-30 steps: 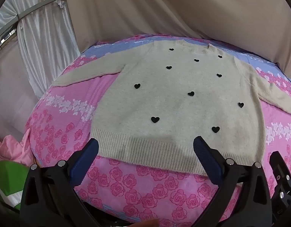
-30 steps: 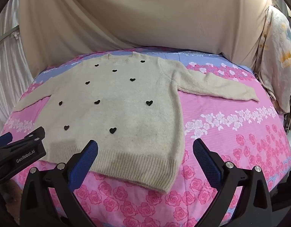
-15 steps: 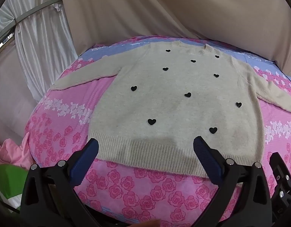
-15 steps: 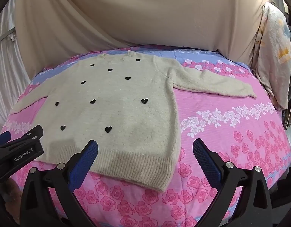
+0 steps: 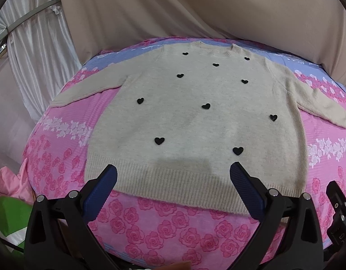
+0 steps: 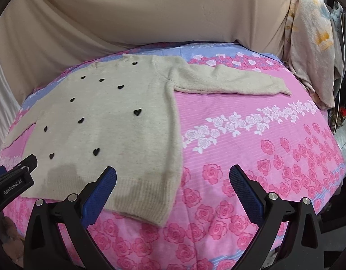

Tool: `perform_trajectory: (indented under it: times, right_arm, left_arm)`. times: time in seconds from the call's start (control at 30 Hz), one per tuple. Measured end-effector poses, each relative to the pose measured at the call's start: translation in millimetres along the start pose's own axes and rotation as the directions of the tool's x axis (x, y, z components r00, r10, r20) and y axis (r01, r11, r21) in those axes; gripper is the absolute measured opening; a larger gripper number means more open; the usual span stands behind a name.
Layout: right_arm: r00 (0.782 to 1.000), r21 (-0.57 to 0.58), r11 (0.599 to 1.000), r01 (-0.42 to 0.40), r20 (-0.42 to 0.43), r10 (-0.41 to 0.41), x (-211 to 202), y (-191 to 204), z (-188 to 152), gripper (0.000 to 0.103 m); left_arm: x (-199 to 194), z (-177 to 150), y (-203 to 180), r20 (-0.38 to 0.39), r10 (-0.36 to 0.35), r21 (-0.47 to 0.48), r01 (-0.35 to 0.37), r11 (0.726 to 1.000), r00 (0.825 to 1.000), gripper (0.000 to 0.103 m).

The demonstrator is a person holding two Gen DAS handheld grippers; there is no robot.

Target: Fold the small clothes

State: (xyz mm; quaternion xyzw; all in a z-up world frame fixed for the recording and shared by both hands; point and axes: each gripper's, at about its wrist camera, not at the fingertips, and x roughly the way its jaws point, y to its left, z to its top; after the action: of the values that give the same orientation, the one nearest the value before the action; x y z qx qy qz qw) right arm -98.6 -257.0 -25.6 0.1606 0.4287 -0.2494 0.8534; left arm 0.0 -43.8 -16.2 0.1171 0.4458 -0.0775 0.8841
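"GenRobot.AI" stands printed on the left tongs (image 6: 14, 183).

left wrist: looks forward and down from the near edge of the bed (image 5: 163, 227), sweater (image 5: 195, 123) centred, hem low in frame | right wrist: same facing, set further right, sweater (image 6: 109, 123) at left | shared: sweater, floral bedspread, beige backdrop (image 6: 150, 11)

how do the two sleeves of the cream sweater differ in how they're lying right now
The right sleeve lies out sideways from the sweater, nearly straight, its cuff on plain pink sheet. The left sleeve slants down toward the hem side, its cuff close to the edge of the bed. In the left wrist view the right sleeve's end runs out of frame; the left sleeve shows whole. Both lie flat, unfolded and untouched by either gripper.
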Motion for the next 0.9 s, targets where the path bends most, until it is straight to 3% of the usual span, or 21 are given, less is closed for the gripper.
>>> perform_trajectory:
  times: [0.4,0.67,0.9]
  right_arm:
    - [0.998,0.076,0.995,0.059,-0.015,-0.058,46.4,-78.1,36.0,0.098]
    - [0.992,0.242,0.962,0.126,-0.011,-0.128,112.9,-203.5,88.8,0.094]
    - [0.996,0.384,0.92,0.075,0.008,-0.085,175.0,-299.7,123.1,0.092]
  left_arm:
    - [18.7,12.0,-37.7,-0.021,0.021,0.02,-0.02,1.0,1.0,0.098]
    - [25.1,27.1,-58.9,-0.007,0.018,-0.001,-0.018,1.0,1.0,0.098]
    - [29.4,35.0,-69.9,0.007,0.053,-0.002,-0.053,0.999,0.999,0.098]
